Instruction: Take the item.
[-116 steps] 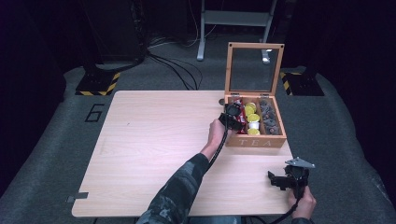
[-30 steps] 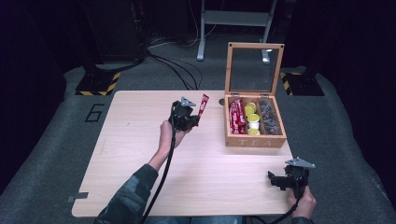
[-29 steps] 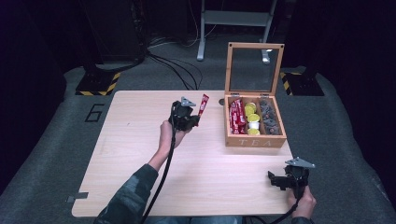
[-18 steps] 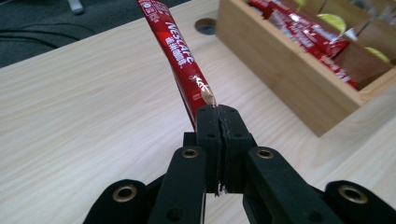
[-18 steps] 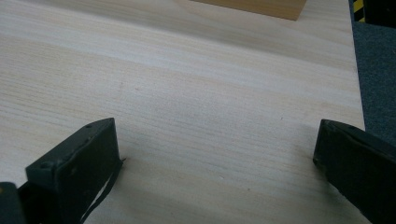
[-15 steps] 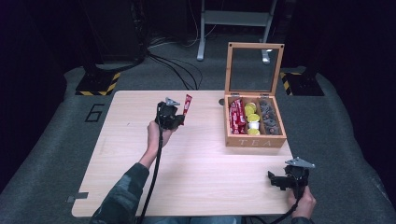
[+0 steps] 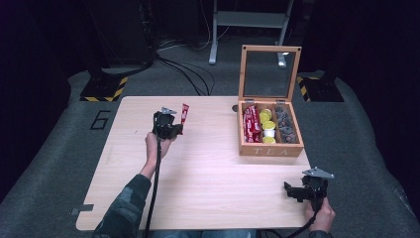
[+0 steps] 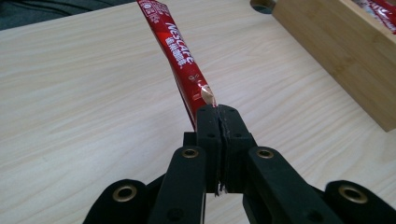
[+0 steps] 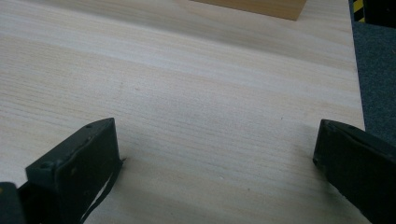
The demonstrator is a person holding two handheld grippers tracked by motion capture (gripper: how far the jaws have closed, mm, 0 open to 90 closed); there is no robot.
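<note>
My left gripper [image 7: 174, 128] [image 8: 219, 114] is shut on the lower end of a red Nescafe sachet [image 7: 184, 112] [image 8: 179, 55], which sticks up and away from the jaws above the left half of the table. An open wooden tea box [image 7: 270, 148] [image 8: 346, 51] stands at the right back, its glass lid upright. In it lie more red sachets [image 7: 250, 124], yellow capsules [image 7: 266, 125] and dark capsules [image 7: 287, 126]. My right gripper [image 7: 288, 191] [image 9: 217, 149] rests open low over the table's front right corner with nothing between its jaws.
The light wood table [image 7: 208, 198] has bare room in its middle and front left. A round cable hole [image 7: 235, 107] [image 8: 261, 4] lies just left of the box. Dark floor with cables [image 7: 193, 69], a metal stand [image 7: 247, 22] and a black-yellow striped foot [image 7: 103, 90] lies beyond.
My left gripper took a red sachet out of the box and carried it leftward across the table, now further left and a little nearer the person. The right gripper has stayed put.
</note>
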